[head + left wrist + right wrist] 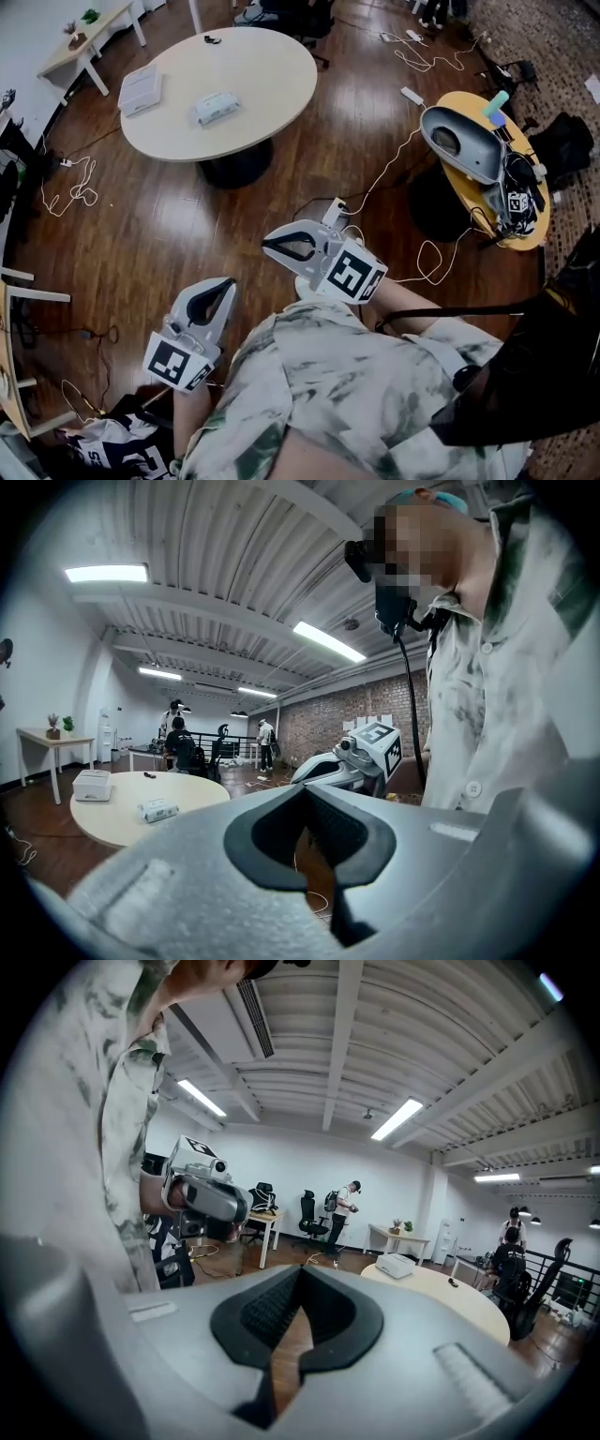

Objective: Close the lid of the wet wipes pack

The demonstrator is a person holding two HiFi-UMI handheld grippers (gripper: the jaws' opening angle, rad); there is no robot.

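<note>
The wet wipes pack (217, 107) lies on the round cream table (272, 66), far ahead of me; the left gripper view shows the pack (157, 809) small at the left. Whether its lid is up is too small to tell. My left gripper (228, 281) is held low near my body over the wooden floor, jaws together and empty. My right gripper (265, 246) hangs beside it to the right, also shut on nothing. Each gripper view shows its own jaws meeting at the tips, left gripper (305, 791) and right gripper (300, 1271), and the other gripper beyond.
A white box (141, 90) sits on the same table's left side. To the right, a yellow side table (525, 234) carries a grey device (464, 141) and clutter. Cables (427, 258) and a power strip (412, 96) lie on the floor. People stand by distant desks.
</note>
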